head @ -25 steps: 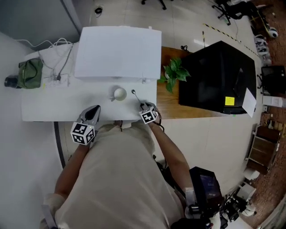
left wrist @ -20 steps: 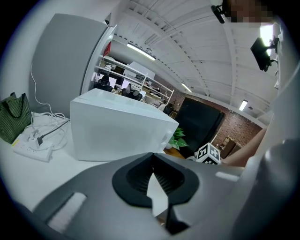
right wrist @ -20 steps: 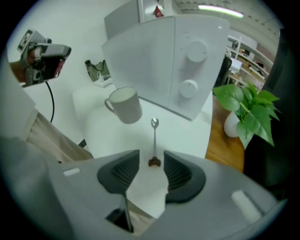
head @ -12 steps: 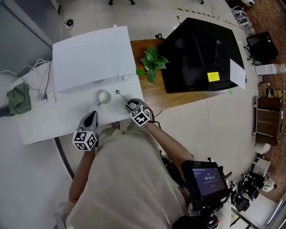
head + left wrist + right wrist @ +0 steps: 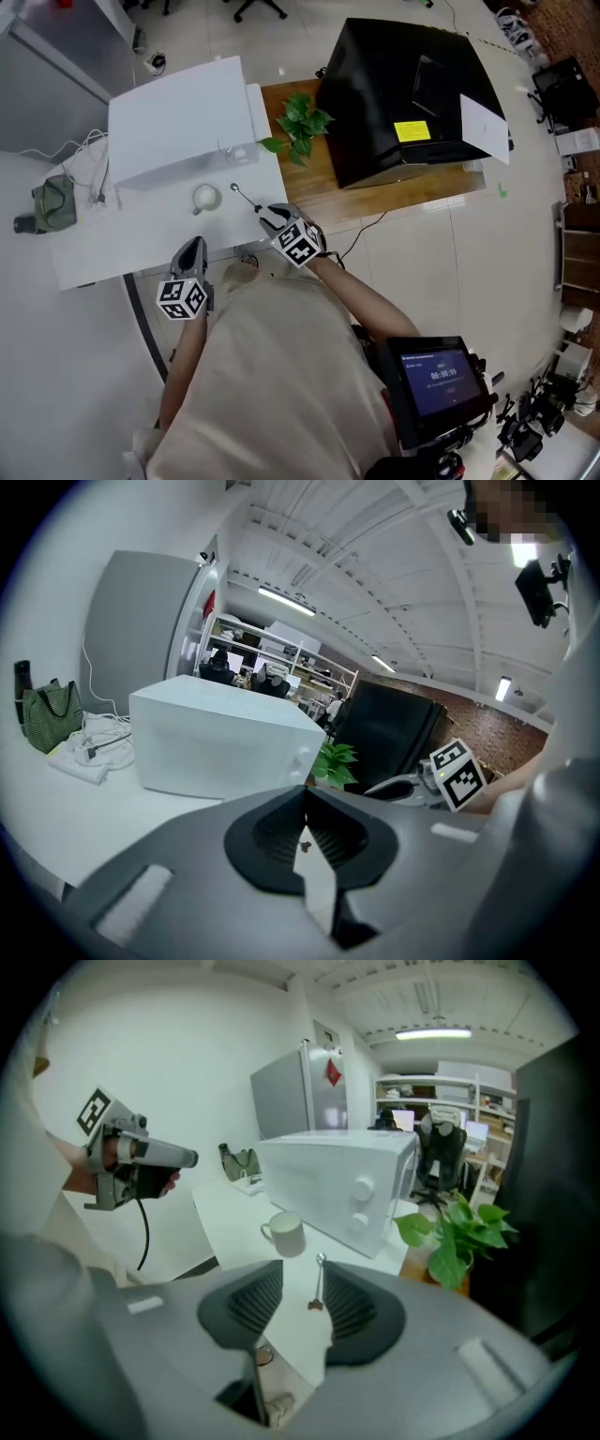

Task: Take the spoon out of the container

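Observation:
A metal spoon (image 5: 246, 199) lies flat on the white table (image 5: 112, 239), just right of a white cup (image 5: 205, 198). My right gripper (image 5: 272, 217) hovers above the spoon's near end, pointing down at it. In the right gripper view the spoon (image 5: 320, 1279) shows through the gap between the jaws, out on the table beyond the cup (image 5: 286, 1235). The right gripper (image 5: 306, 1279) is open; its jaws have just been closing, with nothing between the pads. My left gripper (image 5: 193, 246) hangs at the table's near edge, its tips (image 5: 305, 794) meeting, empty.
A white microwave (image 5: 178, 117) stands behind the cup. A potted plant (image 5: 295, 127) sits on a wooden table (image 5: 319, 187) to the right, next to a big black box (image 5: 403, 94). A green bag (image 5: 54, 202) and cables lie at the table's left end.
The right gripper has lifted up off the table and tipped downward, away from the spoon. The left gripper has drawn back to the table's near edge. Spoon and cup stay put.

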A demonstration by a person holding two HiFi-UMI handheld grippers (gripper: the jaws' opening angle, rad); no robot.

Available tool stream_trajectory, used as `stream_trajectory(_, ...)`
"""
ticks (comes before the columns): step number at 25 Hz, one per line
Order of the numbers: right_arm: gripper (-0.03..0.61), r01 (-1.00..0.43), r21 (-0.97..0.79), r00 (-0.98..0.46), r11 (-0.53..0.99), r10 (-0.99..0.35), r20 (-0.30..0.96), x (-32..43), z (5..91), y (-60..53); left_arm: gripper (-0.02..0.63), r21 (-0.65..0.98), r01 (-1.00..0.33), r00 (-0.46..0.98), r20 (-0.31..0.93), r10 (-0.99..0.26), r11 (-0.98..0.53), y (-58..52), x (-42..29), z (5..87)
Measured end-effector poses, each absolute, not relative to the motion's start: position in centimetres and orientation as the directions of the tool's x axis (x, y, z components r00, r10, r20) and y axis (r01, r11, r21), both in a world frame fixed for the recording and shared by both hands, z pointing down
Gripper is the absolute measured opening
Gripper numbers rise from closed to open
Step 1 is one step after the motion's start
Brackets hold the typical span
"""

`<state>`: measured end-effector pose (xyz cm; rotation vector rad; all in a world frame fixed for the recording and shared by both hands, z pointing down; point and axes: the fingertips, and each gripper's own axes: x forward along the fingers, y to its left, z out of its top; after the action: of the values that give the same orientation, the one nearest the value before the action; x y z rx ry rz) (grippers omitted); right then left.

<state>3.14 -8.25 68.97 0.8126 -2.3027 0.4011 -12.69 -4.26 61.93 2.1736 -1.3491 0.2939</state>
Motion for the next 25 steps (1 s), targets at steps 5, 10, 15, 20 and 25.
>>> stream_trajectory(5,0.129,-0.564,-0.075,-0.668,0.822,-0.402,0.626,5.5,66.4,-4.1,-0.011,0.306,-0.902,0.416,0.433,-0.800,-0.304,-0.5,-9.5,59.8)
stream_trajectory(10,0.129,-0.491,-0.139,-0.747,0.860,-0.333,0.576,7.8,65.9,0.1,-0.011,0.343,-0.918,0.340,0.427,-0.838,-0.198,5.8,-7.4,60.2)
stream_trajectory(15,0.129,-0.450,-0.294,-0.847,0.843,-0.300,0.438,9.2,63.3,3.5,-0.011,0.334,-0.929,0.314,0.480,-0.819,-0.160,11.0,-6.5,61.7)
stream_trajectory(20,0.129,-0.442,-0.341,-0.876,0.830,-0.318,0.362,10.6,60.5,4.6,-0.011,0.315,-0.935,0.302,0.469,-0.830,-0.162,11.9,-6.3,60.8)
stream_trajectory(25,0.120,-0.484,-0.347,-0.866,0.804,-0.382,0.322,11.4,58.3,5.0,-0.011,0.308,-0.928,0.335,0.449,-0.828,-0.209,11.2,-6.3,60.0)
